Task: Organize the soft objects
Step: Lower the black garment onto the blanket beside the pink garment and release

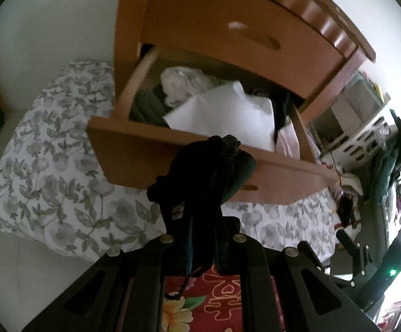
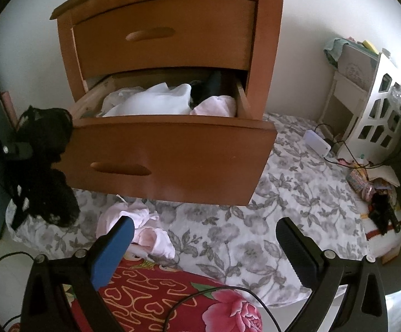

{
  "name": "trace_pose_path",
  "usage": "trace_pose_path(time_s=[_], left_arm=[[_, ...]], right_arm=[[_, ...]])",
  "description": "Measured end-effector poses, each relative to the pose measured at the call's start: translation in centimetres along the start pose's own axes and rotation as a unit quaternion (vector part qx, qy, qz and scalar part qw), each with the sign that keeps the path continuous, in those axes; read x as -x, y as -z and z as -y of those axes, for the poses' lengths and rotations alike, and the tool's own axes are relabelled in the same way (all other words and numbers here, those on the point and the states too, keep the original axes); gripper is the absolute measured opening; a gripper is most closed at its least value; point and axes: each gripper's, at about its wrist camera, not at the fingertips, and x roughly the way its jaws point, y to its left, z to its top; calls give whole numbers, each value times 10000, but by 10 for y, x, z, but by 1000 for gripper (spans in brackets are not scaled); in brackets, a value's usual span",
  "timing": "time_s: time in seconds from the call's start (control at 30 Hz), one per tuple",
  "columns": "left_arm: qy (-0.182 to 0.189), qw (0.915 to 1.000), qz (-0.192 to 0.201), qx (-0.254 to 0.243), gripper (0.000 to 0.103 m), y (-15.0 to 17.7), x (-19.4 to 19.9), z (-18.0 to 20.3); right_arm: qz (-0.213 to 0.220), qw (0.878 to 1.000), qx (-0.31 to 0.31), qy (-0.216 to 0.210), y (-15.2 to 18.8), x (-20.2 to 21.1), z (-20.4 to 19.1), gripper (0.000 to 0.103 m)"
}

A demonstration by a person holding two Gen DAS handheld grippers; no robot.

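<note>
Left gripper (image 1: 200, 221) is clamped on a black lace garment (image 1: 200, 171), just before the open drawer (image 1: 145, 149). Right gripper (image 2: 203, 238) is spread wide, empty, w/ pink cloth (image 2: 145, 232) just beyond its left finger.

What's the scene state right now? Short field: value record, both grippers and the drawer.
left gripper: shut on black lace garment, held in front of the drawer
right gripper: open, nothing between its fingers
open lower wooden drawer: pulled out, holds white cloth, pale pink cloth, dark items at back
upper wooden drawer: closed
loose pale pink garment: on grey floral bedsheet, below the drawer front, near right gripper's blue-padded finger
</note>
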Motion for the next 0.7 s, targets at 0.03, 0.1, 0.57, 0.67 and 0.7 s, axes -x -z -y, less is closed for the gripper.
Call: trace_pose_path(time_s=[0.03,0.1,0.57,0.67,0.7], left_arm=[[13,10000,-62,-46,12,2,-5,3],[-21,9998,-161,-113,12,4,-11,8],[-35,9935,-1055,-418,12,28,-90,32],[78,9919,-1230,-319,12,30,-105,32],[104,9915,-1254,-319,12,31,-109,32]], right_arm=[[-5,10000,-18,6,0,-1,1,103],[-14,10000,-38,14,0,-2,2,103],[-114,9999,-120,-12,1,-9,9,103],[-133,9998,-137,-9,1,-11,10,103],[-142,9998,-140,-8,1,-12,11,103]])
